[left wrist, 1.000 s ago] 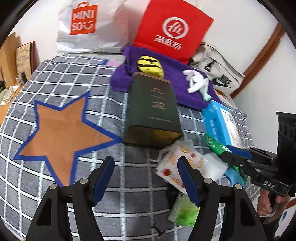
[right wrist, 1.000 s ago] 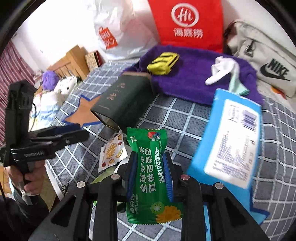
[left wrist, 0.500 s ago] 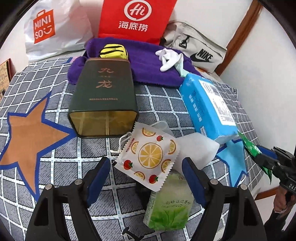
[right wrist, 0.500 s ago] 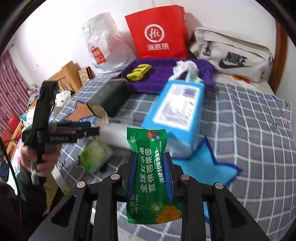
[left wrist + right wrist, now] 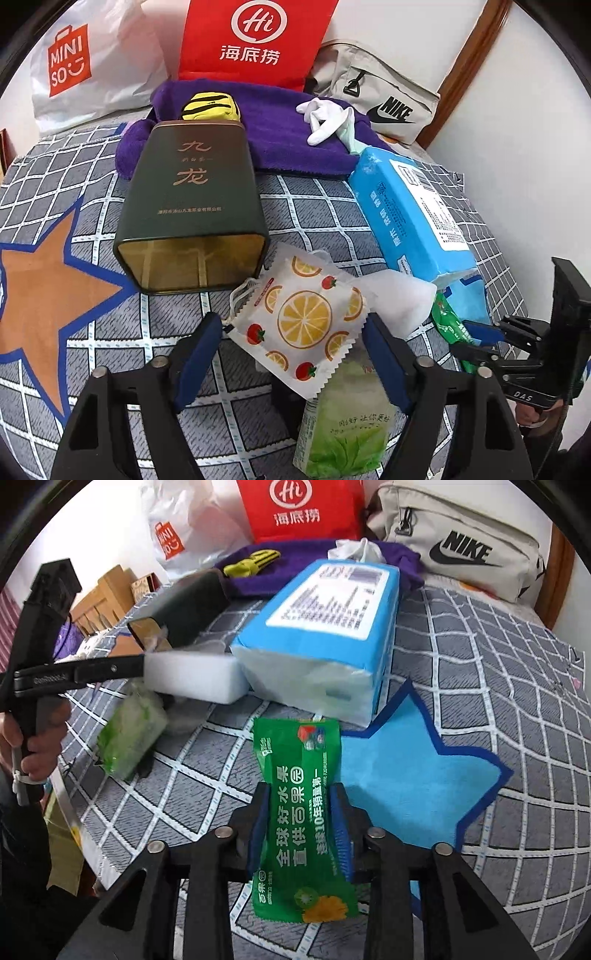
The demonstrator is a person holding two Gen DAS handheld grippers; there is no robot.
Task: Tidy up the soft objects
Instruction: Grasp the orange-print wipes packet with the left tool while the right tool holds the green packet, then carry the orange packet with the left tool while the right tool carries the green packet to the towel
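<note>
My right gripper (image 5: pixel 300 825) is shut on a green snack packet (image 5: pixel 301 797) and holds it low over the grey checked cover, beside the blue star patch (image 5: pixel 410 771); the gripper also shows in the left wrist view (image 5: pixel 476 338). My left gripper (image 5: pixel 291 354) is open, its fingers on either side of a white pouch printed with oranges (image 5: pixel 299 321). A pale green tissue pack (image 5: pixel 347 417) lies under that pouch. A white foam block (image 5: pixel 192 675) and a blue tissue pack (image 5: pixel 325 627) lie behind.
A dark green tin (image 5: pixel 192 206) lies on its side, open end toward me. A purple towel (image 5: pixel 280 129) at the back carries a yellow striped pouch (image 5: pixel 210 107) and a white glove (image 5: pixel 325 122). Shopping bags and a Nike bag (image 5: pixel 454 542) line the wall.
My right gripper has carried the green packet down toward the blue star patch. My left gripper has moved forward around the orange-print pouch.
</note>
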